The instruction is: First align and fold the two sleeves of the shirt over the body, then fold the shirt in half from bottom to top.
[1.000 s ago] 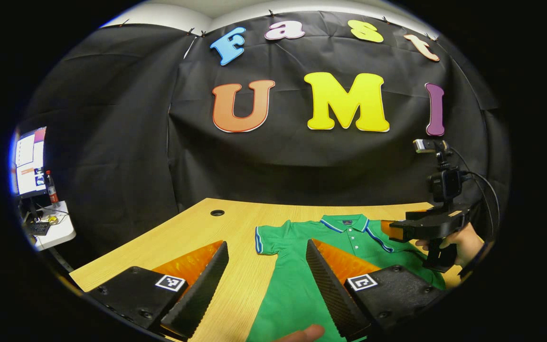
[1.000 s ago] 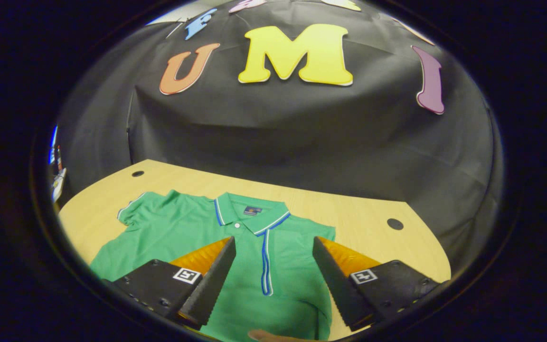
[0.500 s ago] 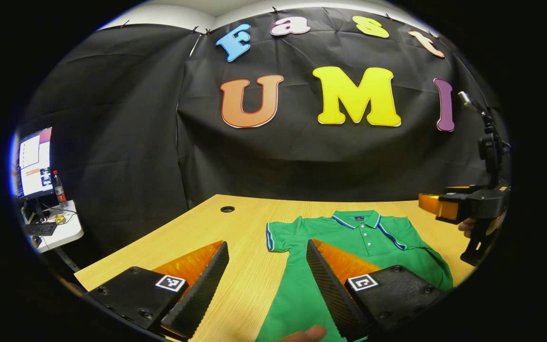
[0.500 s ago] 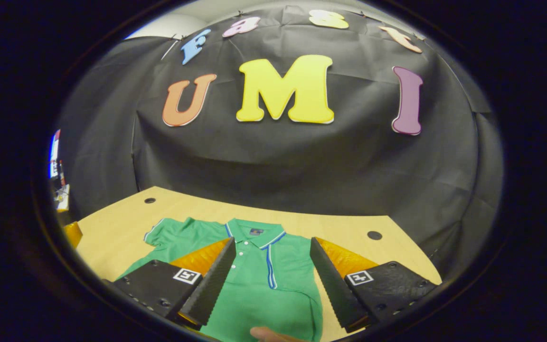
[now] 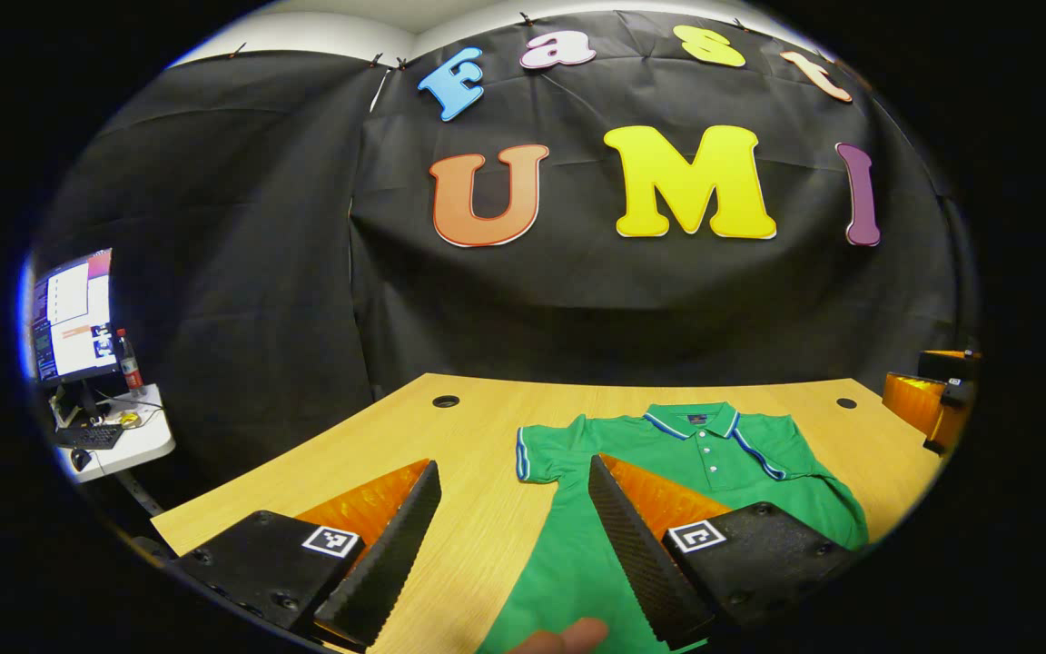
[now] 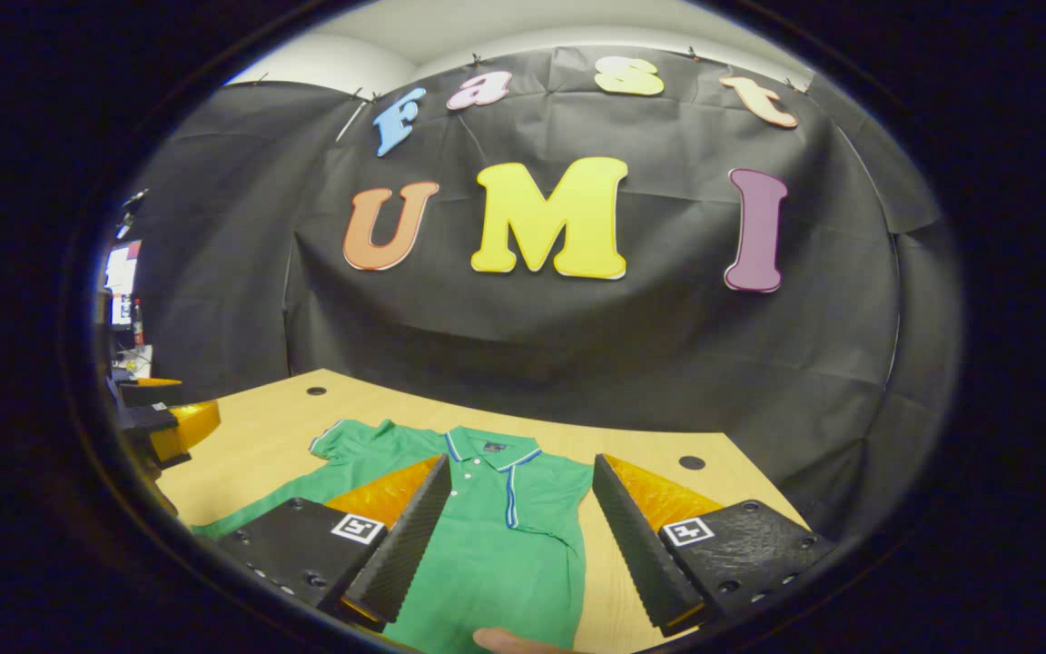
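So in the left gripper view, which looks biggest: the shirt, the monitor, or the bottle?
Largest to smallest, as they look:
1. Green polo shirt
2. Monitor
3. Bottle
The shirt lies much nearer the camera, so its real size against the monitor stays unsure.

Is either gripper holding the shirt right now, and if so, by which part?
Nothing is held. The left gripper and right gripper are open above the shirt.

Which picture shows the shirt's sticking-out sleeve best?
The left gripper view: the green polo shirt's blue-trimmed sleeve lies flat on the wooden table, clear of the fingers. In the right gripper view, the sleeve appears smaller and farther off.
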Demonstrator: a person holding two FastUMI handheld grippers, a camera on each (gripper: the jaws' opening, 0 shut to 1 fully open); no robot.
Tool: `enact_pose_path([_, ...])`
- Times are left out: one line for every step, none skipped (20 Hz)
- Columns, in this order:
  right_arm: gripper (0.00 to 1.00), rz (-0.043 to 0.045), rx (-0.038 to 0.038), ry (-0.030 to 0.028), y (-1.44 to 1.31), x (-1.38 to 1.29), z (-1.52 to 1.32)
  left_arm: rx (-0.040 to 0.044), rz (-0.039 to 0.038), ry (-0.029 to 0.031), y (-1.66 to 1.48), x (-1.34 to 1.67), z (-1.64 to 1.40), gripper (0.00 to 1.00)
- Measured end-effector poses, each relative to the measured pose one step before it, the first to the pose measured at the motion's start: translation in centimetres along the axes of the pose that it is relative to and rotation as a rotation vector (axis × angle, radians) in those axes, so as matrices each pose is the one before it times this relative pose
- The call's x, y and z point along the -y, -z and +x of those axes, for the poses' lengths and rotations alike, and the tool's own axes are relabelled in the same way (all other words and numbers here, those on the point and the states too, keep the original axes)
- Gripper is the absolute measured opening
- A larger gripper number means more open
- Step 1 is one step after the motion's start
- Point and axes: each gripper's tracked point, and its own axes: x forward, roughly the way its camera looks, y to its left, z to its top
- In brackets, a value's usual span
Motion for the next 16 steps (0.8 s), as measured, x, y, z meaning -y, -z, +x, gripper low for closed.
enact_pose_path([0.95,-0.00379,0.0166,-0.00005,0.195,0.394,-1.024,-0.00449,-0.00114,0.00586,0.3,0.167,0.244,1.0])
enact_pose_path([0.95,-0.00363,0.00943,-0.00293,0.369,0.354,-0.952,-0.00499,0.00121,-0.00384,0.266,0.008,0.35,1.0])
enact_pose_path([0.95,-0.00098,-0.00159,-0.00324,0.636,0.276,-0.975,-0.01244,0.00067,0.00479,0.333,0.126,0.378,1.0])
enact_pose_path([0.95,-0.00027,-0.00028,-0.00901,0.489,0.283,-1.003,-0.01715,-0.00879,0.01573,0.581,0.428,0.585,1.0])
enact_pose_path([0.96,0.00474,0.00521,-0.00714,0.368,0.264,-0.743,-0.02107,0.00443,0.00178,0.58,0.173,0.782,1.0])
enact_pose_path([0.95,0.00186,0.00332,-0.0095,0.362,0.344,-0.72,-0.02052,0.02754,-0.0081,0.281,-0.035,1.054,1.0])
enact_pose_path([0.96,0.00419,0.00885,-0.0036,0.354,0.33,-0.619,-0.00639,0.03864,-0.01228,-0.006,-0.177,1.609,1.0])
enact_pose_path([0.96,0.00198,0.01618,0.00122,0.004,0.407,-0.33,-0.00776,0.02274,-0.00113,-0.262,0.084,1.65,1.0])
enact_pose_path([0.95,-0.00326,0.01307,0.00005,0.208,0.301,-0.169,-0.00267,0.00794,0.00456,-0.334,0.251,1.497,1.0])
enact_pose_path([0.95,-0.00718,0.01053,0.00426,0.138,0.328,0.034,0.00718,-0.0038,0.01362,-0.494,0.246,1.738,1.0])
enact_pose_path([0.96,-0.00947,0.00668,0.00323,0.328,0.249,-0.085,-0.01674,-0.0069,0.00838,0.005,0.222,1.757,1.0])
enact_pose_path([0.95,-0.00302,0.01028,-0.00089,0.073,0.204,0.044,-0.02047,-0.01128,0.00134,-0.078,-0.092,1.691,1.0])
enact_pose_path([0.95,0.00206,0.00931,-0.00055,0.262,0.264,0.084,-0.02423,-0.01044,-0.0051,0.03,-0.064,1.962,1.0])
enact_pose_path([0.95,0.01069,0.00793,0.0068,0.254,0.515,0.096,-0.01751,-0.00593,-0.01071,-0.118,-0.117,1.779,1.0])
enact_pose_path([0.95,0.01226,0.0055,0.00237,0.323,0.392,0.156,-0.01851,0.00307,-0.0091,-0.208,-0.187,1.952,1.0])
enact_pose_path([0.96,0.01529,-0.00234,0.00495,0.261,0.432,0.192,-0.02541,0.00198,-0.03039,0.077,-0.808,1.709,1.0])
